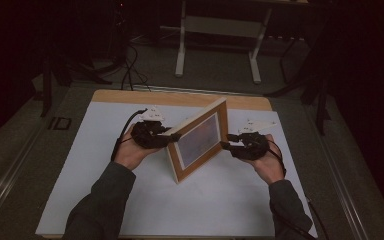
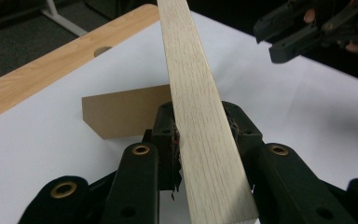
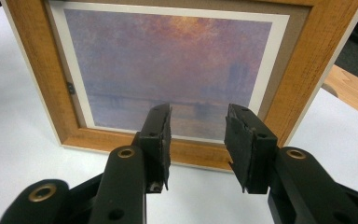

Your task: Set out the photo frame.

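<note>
While clamped by the left gripper [image 2: 200, 140], oak-framed hazy sunset print [image 1: 198, 140]; right gripper [image 3: 198, 140] agape.

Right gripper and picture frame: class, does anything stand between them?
Nothing visible does. The right gripper faces the picture frame with open jaws and bare white table surface below. The left gripper clamps the frame's edge.

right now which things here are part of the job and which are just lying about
In the job:
- picture frame, clamped at its edge
- left gripper, holding it
- right gripper, jaws open, facing the picture

Lying about:
- white mat
- table stand on the floor behind
</note>
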Motion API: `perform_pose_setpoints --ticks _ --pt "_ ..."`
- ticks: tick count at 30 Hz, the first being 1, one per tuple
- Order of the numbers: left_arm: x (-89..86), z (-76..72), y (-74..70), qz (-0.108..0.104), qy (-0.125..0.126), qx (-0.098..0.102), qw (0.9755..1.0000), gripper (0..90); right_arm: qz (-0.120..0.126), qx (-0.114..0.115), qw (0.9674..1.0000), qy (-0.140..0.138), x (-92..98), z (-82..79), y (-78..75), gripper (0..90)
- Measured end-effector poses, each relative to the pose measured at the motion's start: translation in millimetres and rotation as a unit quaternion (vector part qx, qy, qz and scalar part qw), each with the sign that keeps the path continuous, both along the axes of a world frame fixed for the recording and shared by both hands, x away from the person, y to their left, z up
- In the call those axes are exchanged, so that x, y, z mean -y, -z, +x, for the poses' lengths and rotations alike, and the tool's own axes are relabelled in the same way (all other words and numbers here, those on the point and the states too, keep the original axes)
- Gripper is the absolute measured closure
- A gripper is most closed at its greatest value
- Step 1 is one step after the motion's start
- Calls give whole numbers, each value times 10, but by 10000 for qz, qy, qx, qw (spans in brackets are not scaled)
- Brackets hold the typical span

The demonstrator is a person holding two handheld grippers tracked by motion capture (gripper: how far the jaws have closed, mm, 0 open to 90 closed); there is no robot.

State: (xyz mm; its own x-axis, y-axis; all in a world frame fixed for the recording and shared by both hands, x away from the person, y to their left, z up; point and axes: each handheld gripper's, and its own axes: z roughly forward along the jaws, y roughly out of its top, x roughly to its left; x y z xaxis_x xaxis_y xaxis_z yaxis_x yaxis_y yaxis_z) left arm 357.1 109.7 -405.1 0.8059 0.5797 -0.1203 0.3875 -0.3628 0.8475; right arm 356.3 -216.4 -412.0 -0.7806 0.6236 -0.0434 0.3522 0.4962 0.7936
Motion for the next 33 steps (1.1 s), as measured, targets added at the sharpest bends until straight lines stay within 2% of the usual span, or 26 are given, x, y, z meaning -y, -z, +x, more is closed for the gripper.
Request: perform_pose_setpoints --ticks 4,6,12,14,20,24,27,33 --pt "-24 -43 36 -255 -149 -5 9996 671 19 -9 10000 26 7 5 1 595" --pt "-26 -78 51 -307 -224 27 9993 661 25 -3 10000 33 12 6 0 594" --pt "-5 -190 65 -214 -518 339 9979 636 28 -3 10000 50 12 11 -5 593" --pt "4 -215 64 -109 -601 403 9973 650 4 10 10000 58 11 14 -14 592" --pt "11 -234 70 -135 -756 338 9965 667 30 38 9999 117 40 35 -48 592" --pt "23 -236 109 -138 -807 196 9964 669 30 41 9999 138 49 38 -52 591" --pt "39 -247 147 -110 -827 226 9963 673 34 41 9999 134 52 48 -53 591" --pt "9 -225 155 -230 -711 157 9971 689 48 43 9998 175 62 63 -62 588"
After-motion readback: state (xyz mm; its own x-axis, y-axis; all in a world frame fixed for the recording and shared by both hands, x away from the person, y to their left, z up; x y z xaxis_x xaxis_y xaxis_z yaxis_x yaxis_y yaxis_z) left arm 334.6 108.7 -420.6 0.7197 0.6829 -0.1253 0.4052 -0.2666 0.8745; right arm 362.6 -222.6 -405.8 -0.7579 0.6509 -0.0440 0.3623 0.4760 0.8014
